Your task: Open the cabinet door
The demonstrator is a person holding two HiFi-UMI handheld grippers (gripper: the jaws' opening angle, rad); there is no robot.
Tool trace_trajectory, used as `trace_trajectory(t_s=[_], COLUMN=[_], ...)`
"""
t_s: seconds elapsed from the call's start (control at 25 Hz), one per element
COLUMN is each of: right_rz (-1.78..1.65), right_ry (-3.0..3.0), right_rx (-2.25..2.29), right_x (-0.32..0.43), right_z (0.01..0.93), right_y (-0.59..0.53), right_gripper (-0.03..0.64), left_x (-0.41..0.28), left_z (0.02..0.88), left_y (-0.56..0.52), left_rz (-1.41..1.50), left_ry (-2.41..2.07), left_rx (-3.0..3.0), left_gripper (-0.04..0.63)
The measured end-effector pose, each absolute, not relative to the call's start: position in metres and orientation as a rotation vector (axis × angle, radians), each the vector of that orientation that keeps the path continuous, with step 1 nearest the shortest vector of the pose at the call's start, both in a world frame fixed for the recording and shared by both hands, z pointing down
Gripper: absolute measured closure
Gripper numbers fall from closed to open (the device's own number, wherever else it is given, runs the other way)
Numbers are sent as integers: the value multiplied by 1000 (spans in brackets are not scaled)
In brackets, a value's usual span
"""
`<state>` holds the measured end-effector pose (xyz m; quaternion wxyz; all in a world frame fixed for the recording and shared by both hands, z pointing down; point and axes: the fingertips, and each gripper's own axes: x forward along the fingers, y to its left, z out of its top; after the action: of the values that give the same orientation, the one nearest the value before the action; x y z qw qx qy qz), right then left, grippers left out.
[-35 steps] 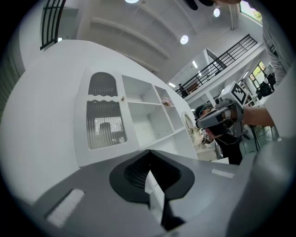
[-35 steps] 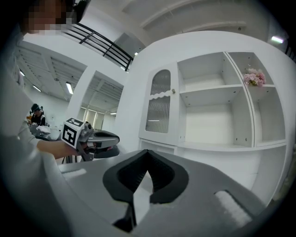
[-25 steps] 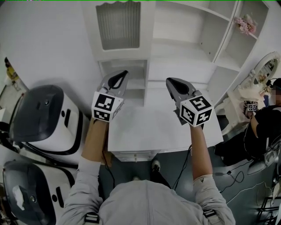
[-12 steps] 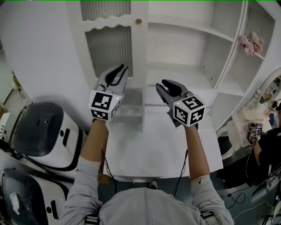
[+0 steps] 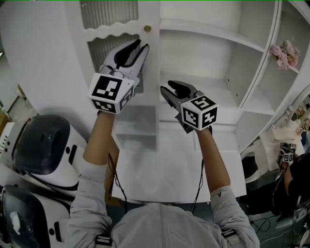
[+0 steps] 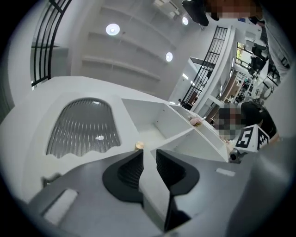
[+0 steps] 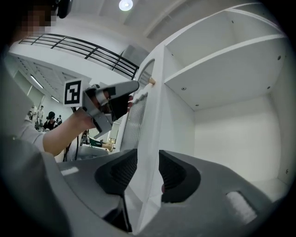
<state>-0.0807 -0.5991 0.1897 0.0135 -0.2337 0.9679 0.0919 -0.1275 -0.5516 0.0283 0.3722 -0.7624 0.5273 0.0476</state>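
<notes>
My left gripper (image 5: 138, 48) has just been opening and hangs wide, gripping nothing, before the tall upright cabinet door (image 5: 97, 48), just below the knob (image 5: 147, 28) at its right edge. My right gripper (image 5: 169, 88), lower right of the door, has also just been opening and is wide, clamping nothing.

I'm holding both arms stretched forward, my left gripper (image 5: 140, 47) tilting upward and sitting higher, my right gripper (image 5: 169, 87) pointing level, both jaws just opening, clamping nothing

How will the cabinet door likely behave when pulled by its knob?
The cabinet door looks like a rigid framed panel, so it probably swings without flexing. Its knob is small and round, so jaws may slip. The ribbed pane might be fragile.
</notes>
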Motion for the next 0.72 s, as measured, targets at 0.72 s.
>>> trace_trajectory(t_s=[0.72], right_rz=[210], right_ry=[3023], right_rx=[-678], right_x=[-98], right_z=[189], right_y=[-619], right_gripper=[466], left_x=[-121], left_z=[-13], left_y=[-590], left_rz=[99], left_ry=[1453], left_rx=[-1826], left_gripper=[492])
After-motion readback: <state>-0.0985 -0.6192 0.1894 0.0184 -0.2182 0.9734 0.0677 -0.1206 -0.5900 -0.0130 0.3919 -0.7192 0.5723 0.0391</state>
